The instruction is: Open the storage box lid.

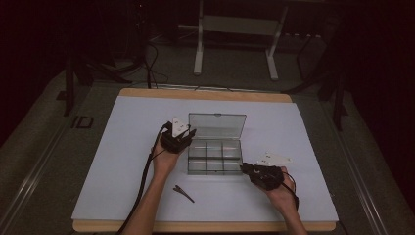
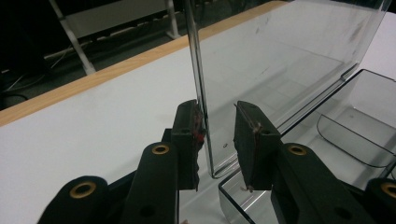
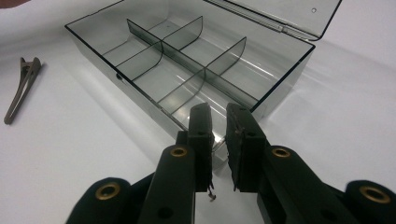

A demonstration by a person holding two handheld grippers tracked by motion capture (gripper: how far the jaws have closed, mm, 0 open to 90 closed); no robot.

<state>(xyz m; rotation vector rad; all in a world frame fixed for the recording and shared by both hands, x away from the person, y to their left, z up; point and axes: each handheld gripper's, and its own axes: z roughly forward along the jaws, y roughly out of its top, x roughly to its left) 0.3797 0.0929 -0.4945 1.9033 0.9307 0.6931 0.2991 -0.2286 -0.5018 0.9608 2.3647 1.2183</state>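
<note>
Straddling the raised lid [image 2: 280, 60] edge, left gripper [image 2: 219, 140] gapes unclamped; right gripper [image 3: 218, 140] pinches the box [image 3: 187, 70] corner wall.

Black claws [image 1: 188, 135], brass rivets, trailing cables

Room dim; edges of frame fall into near-black. Table [image 1: 122, 147] sits centre frame: pale white-blue top with a light wooden rim showing along the far and near edges. Grey floor [image 1: 235, 68] around it. Upper centre: white metal frame [image 1: 235, 29] on two legs. Upper left: dark stand legs [image 1: 73, 73] and loose black cables [image 1: 151, 63] on the floor. Upper right: more dark stand legs, barely discernible.
</note>
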